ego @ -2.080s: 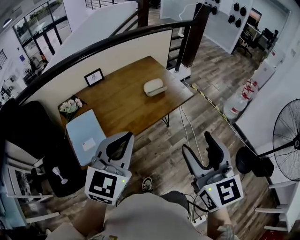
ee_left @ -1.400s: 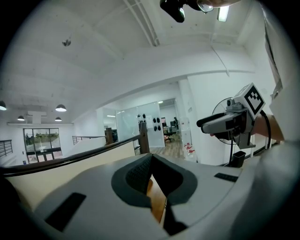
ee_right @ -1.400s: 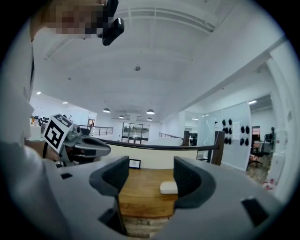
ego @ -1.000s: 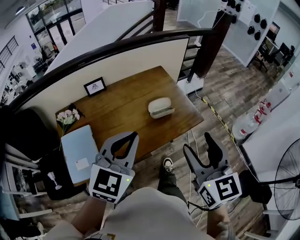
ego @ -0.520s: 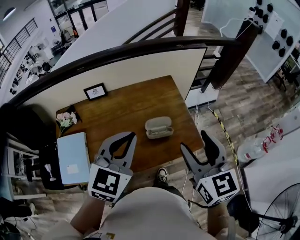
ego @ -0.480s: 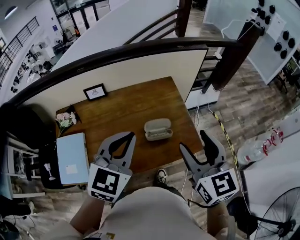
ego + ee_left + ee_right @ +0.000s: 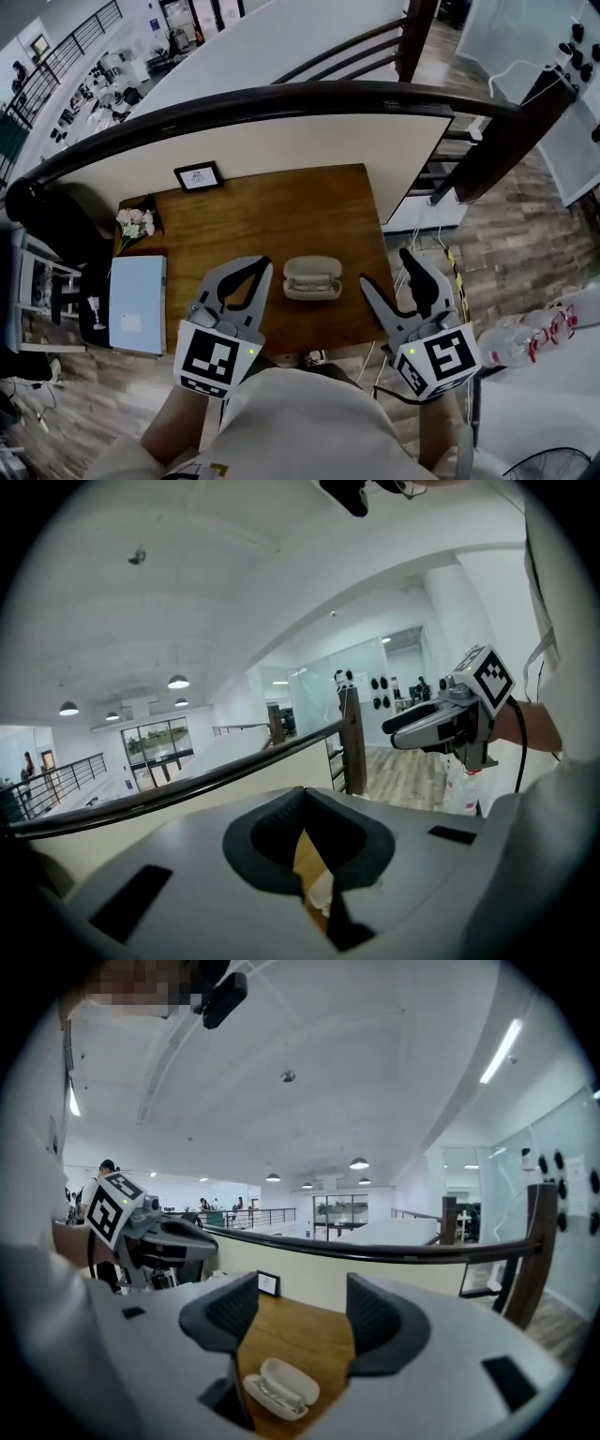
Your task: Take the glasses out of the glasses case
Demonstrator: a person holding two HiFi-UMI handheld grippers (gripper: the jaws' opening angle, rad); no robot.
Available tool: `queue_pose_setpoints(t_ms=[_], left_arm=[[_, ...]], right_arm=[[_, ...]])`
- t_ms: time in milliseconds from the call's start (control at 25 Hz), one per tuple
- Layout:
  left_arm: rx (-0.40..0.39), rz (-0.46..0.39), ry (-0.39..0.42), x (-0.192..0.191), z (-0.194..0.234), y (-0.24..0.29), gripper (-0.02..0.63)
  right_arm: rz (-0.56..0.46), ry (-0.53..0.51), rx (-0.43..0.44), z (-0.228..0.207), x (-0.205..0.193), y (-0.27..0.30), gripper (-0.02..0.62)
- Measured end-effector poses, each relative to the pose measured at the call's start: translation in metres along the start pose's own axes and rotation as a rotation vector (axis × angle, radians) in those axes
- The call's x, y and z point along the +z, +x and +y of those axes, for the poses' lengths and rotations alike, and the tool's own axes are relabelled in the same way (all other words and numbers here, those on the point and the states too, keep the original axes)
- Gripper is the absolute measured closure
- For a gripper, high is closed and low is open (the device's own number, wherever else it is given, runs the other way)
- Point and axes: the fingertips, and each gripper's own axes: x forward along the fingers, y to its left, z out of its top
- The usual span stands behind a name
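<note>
Nearest is the person's pale shirt at 6 o'clock in the head view, both arms held out front. The left gripper (image 7: 263, 269) hangs at approx. 8 o'clock of the glasses case (image 7: 311, 278), jaw tips pressed together w/ nothing btwn them. I'd say it's parked as the spare hand, maybe to steady the case. The right gripper (image 7: 386, 270) is at 4 o'clock of the case, jaws spread wide and bare. Its own view looks through the gap at the case, so prob. lining up a reach. Neither gripper touches anything.

The glasses case is white and sits on the wooden table (image 7: 262, 211) near its front edge, btwn the two grippers. Its lid looks hinged back w/ something pale inside, but I can't make out frames for sure. The glasses aren't out, so the task has barely begun.

Farther off:
- a light-blue flat pad (image 7: 137, 303) at 9 o'clock
- flowers (image 7: 134, 220) at 10 o'clock
- a small picture frame (image 7: 198, 175) at 11 o'clock, stood by the back edge
- a dark handrail (image 7: 281, 98) curving behind it all
</note>
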Motion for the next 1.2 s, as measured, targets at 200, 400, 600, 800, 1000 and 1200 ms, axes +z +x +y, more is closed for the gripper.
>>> queue_pose_setpoints(t_ms=[200, 400, 600, 800, 1000, 1200], left_arm=[[0.042, 0.031, -0.005, -0.003, 0.009, 0.002, 0.604], [0.054, 0.039, -0.008, -0.007, 0.019, -0.002, 0.604], [0.023, 0.039, -0.004, -0.012, 0.025, -0.004, 0.604], [0.004, 0.030, 0.007, -0.012, 0.034, -0.004, 0.604], [-0.018, 0.068, -0.006, -0.034, 0.039, 0.003, 0.604], [-0.051, 0.131, -0.031, -0.066, 0.037, 0.018, 0.604]], right_arm=[[0.010, 0.006, 0.049, -0.008, -0.006, 0.019, 0.308], [0.028, 0.000, 0.073, 0.000, -0.008, 0.029, 0.308], [0.083, -0.012, 0.083, 0.015, -0.024, 0.036, 0.308], [0.154, -0.029, 0.077, 0.020, -0.043, 0.047, 0.309], [0.268, -0.083, 0.158, 0.033, -0.071, 0.065, 0.308], [0.385, -0.113, 0.229, 0.039, -0.111, 0.091, 0.314]])
